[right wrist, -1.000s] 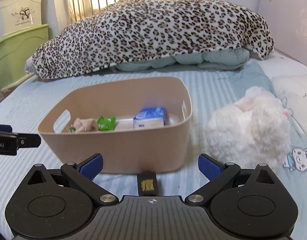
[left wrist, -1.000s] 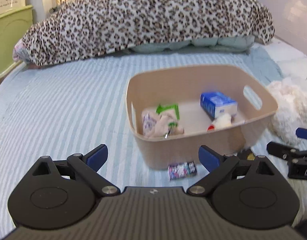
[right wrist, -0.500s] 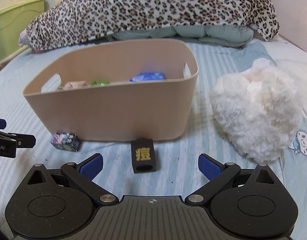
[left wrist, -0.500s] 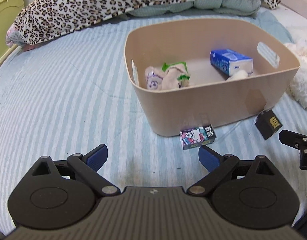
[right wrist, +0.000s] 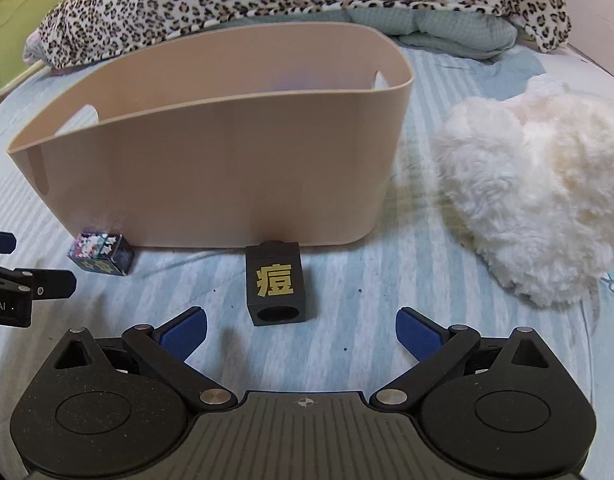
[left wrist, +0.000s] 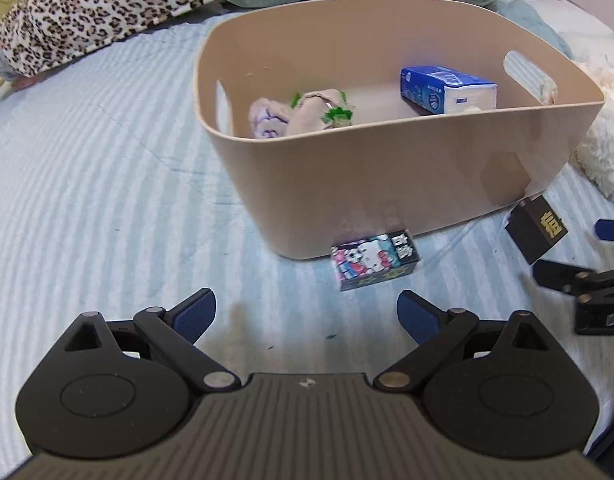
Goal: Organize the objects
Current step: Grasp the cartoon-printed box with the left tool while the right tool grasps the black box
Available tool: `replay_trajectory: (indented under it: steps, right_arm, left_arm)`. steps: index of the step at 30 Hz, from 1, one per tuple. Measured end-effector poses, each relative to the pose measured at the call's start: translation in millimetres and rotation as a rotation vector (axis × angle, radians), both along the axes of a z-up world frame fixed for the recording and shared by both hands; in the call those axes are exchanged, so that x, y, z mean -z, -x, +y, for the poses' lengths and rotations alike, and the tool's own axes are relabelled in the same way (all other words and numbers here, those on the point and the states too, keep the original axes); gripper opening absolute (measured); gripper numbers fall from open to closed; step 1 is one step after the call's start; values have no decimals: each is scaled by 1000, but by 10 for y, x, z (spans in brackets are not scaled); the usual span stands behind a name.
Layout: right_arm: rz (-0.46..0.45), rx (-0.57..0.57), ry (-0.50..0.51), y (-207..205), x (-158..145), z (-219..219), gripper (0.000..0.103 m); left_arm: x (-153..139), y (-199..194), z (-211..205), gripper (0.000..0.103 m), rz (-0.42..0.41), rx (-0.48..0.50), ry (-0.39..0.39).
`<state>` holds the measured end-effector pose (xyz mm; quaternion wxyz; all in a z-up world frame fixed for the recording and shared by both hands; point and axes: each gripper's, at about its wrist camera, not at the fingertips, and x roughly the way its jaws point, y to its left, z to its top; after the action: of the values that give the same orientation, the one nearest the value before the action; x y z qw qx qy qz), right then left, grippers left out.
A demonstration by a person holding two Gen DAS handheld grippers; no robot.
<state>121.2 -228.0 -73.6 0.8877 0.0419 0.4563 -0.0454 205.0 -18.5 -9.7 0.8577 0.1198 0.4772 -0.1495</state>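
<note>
Before the wide-spread, empty right gripper (right wrist: 301, 332), a small black box (right wrist: 276, 289), judged light and rigid, is best taken across its flat sides; left gripper (left wrist: 306, 314) likewise wide.

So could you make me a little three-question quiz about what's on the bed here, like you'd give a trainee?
1. True or false: the black box with a gold character lies inside the beige bin.
2. Which gripper has the small cartoon-print box just ahead of it: the left gripper or the right gripper?
3. Multiple choice: the blue tissue pack is
A) in the bin
B) on the white fluffy toy
C) held in a gripper

Key: 1 false, it lies on the striped sheet outside the bin; 2 left; 3 A.
</note>
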Motion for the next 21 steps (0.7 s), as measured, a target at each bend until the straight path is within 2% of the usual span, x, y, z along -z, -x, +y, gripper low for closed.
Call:
replay_trajectory:
  steps: [6,10,14,16,18,20,21]
  right_arm:
    - [3,-13,18,-99,76,23,92]
    - [3,-17,21,-142,144,34,84]
    - [-22,-23,35,-165,150,67,79]
    - [-25,-31,42,-173,156,91,76]
    - [-22,-39,46,-180,171,103,74]
    - [-25,-42,48,-185,178,98,60]
    - [-26,-44,44,-186,179,91,58]
  left_arm:
    - [88,-86,-117,97,8,-8,37]
    - [166,-148,-179,97,32,-10,66]
    - [241,-218,-201,96,45,-53,79]
    - [255,-246,-201,91,45,-82,86]
    - [252,-267,-192,81,44,-99,98]
    - [258,-281,-186,70,55,-103,104]
    - [261,-285,-177,63,61,-97,105]
